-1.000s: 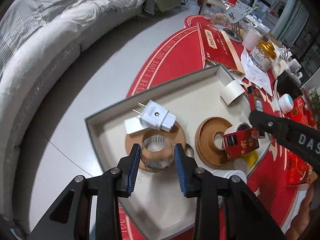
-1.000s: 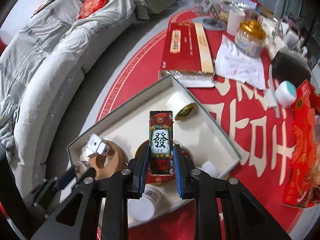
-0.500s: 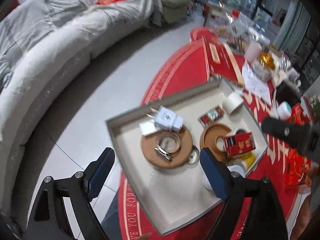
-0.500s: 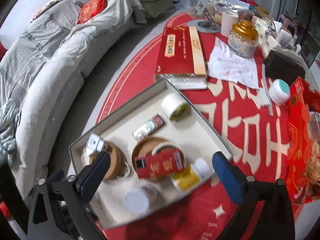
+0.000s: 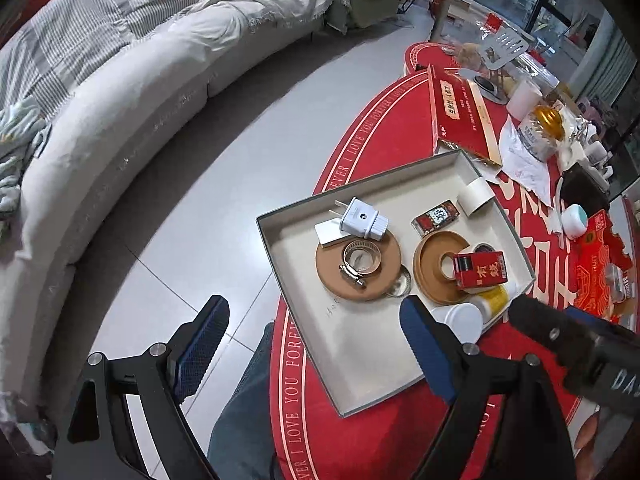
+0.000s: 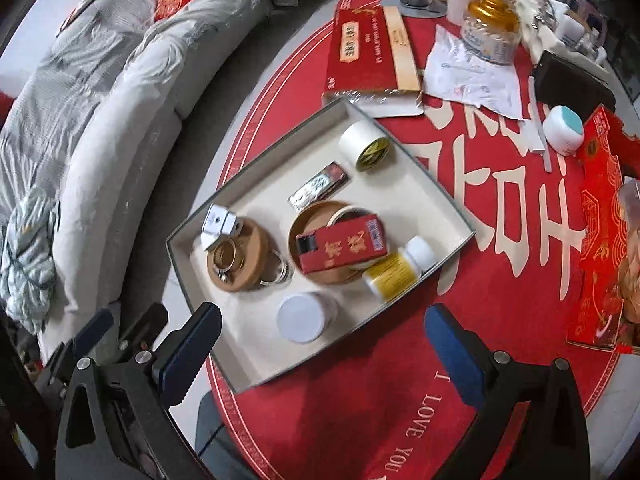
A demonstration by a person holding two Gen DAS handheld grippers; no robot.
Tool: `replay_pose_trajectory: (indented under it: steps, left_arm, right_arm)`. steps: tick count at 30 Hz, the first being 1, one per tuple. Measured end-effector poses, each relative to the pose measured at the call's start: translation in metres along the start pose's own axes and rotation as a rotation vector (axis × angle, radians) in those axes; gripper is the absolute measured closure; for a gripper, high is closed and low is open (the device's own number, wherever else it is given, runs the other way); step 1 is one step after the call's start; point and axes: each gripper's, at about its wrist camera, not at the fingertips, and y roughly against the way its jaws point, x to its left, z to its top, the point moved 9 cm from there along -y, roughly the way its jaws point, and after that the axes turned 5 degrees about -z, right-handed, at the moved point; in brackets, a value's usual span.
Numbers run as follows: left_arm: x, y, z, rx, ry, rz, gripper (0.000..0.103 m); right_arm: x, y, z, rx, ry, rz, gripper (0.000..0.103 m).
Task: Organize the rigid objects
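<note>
Both of your grippers hang above a shallow grey tray with a cream floor, which sits on a round red table. Your left gripper has its blue-padded jaws spread wide with nothing between them; your right gripper is spread just as wide and is also empty. Inside the tray, a metal hose clamp lies on a flat cork disc, and a white two-pin plug rests at that disc's far edge, partly on a small white card. Beside it is a cork ring, and a red box with gold characters lies flat across the ring. Just beyond the ring lies a small wrapped tile pack, and a roll of pale tape lies in the tray's far corner. A yellow-labelled bottle with a white cap lies on its side near the tray's right wall, and a white-lidded jar stands near the front. A clear glass rim peeks out from beside the cork disc.
</note>
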Motion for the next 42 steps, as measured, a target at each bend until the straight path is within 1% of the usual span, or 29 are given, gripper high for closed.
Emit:
replay_pose_trajectory:
  steps: [2,5,10,20,42]
  left_arm:
    - [0.0017,0.0012,-0.0002,-0.003,-0.009,0.017,0.014]
    - [0.0036,0.0015,-0.0011,0.002,-0.004,0.012,0.014]
    - [0.0038,-0.0004,-0.002,0.018,-0.004,-0.012,0.014]
    - [0.0038,0.0016,-0.0021,0.015,-0.02,-0.01,0.014]
    - [0.002,0.0005,-0.0046,0.025,-0.034,-0.022,0.014]
  right_arm:
    - [0.0034,0.0003,-0.0019,0.006,0.03,-0.022,0.001]
    - [0.0059,0.0021,-0.002,0.002,0.047,-0.044,0.001]
    - [0.0075,0.0024,-0.0024,0.006,0.05,-0.047,0.001]
    - [0.0069,0.0002,-0.0058,0.021,0.047,-0.058,0.001]
    - [0.0047,0.0012,-0.0054,0.024,0.047,-0.076,0.001]
